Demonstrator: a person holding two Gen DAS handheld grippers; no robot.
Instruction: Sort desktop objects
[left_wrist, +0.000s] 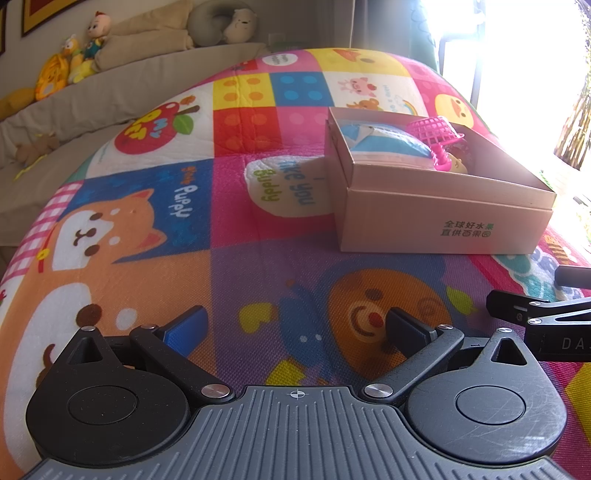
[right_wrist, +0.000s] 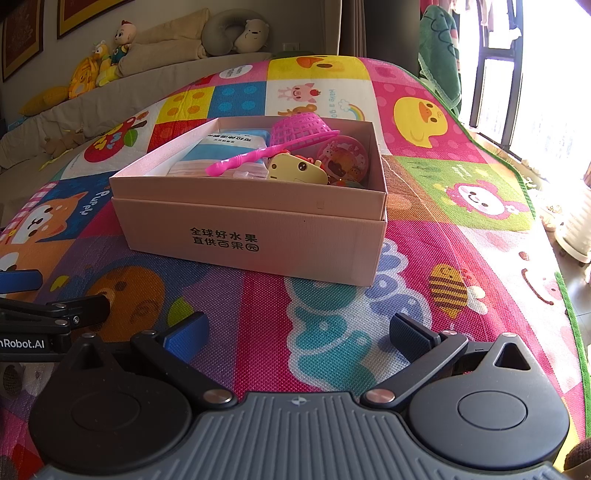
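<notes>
My left gripper (left_wrist: 295, 328) has its fingers spread wide with nothing between them, hovering low over the cartoon play mat (left_wrist: 155, 229), above the orange clown-face patch. My right gripper (right_wrist: 299, 332) is likewise spread wide and empty, over the teal and white cloud pattern of the mat; each gripper shows at the edge of the other's view, so the two sit side by side, close together. Ahead of both lies the pink cardboard box (right_wrist: 251, 225) with dark printed characters on its near wall. From the right wrist view it sits straight in front and slightly to the left, apart from the fingertips; from the left wrist view it is ahead and off to the right. Its top is open. Inside I see a blue and white packet (right_wrist: 225, 151) on the left, a pink plastic strainer (right_wrist: 299, 129) with its long handle lying across the packet, a yellow toy (right_wrist: 295, 170) near the middle, and a round pink case (right_wrist: 343, 155) at the right. Beyond the mat, plush toys (right_wrist: 99, 66) line a grey sofa.
</notes>
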